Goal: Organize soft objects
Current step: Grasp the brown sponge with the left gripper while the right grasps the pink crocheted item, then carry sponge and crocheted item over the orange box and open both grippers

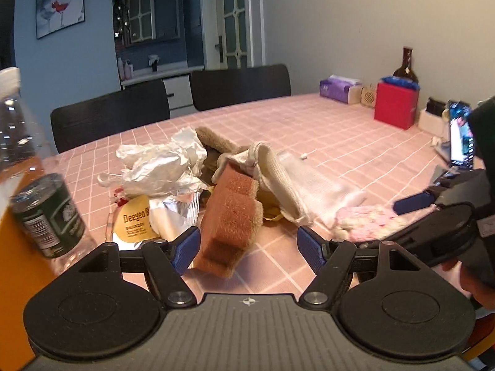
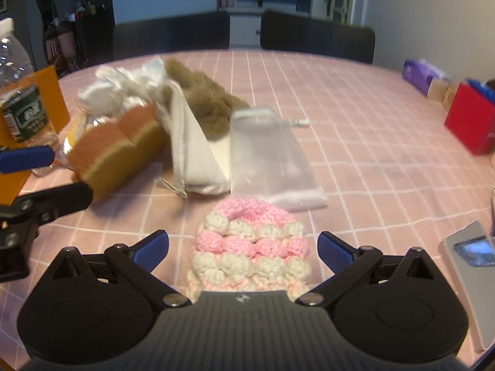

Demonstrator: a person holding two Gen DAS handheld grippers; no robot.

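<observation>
A pile of soft things lies on the pink checked tablecloth (image 1: pixel 340 130). An orange-brown plush block (image 1: pixel 232 216) lies between the fingers of my open left gripper (image 1: pixel 247 249); it also shows in the right wrist view (image 2: pixel 117 145). Behind it are a cream cloth pouch (image 1: pixel 278 179), a white mesh bag (image 1: pixel 318 182), brown fur (image 1: pixel 216 142) and crumpled white plastic (image 1: pixel 161 160). A pink-and-white crocheted piece (image 2: pixel 253 247) lies between the fingers of my open right gripper (image 2: pixel 243 249), untouched. It also shows in the left wrist view (image 1: pixel 368 219).
A plastic bottle (image 1: pixel 37 201) and an orange box (image 1: pixel 12 278) stand at the left. A foil snack packet (image 1: pixel 145 219) lies by the pile. A red box (image 1: pixel 396 105), purple tissue pack (image 1: pixel 338 88), dark bottle (image 1: pixel 406 66) and phone (image 1: pixel 461 136) stand at the right. Two chairs (image 1: pixel 241 85) are behind.
</observation>
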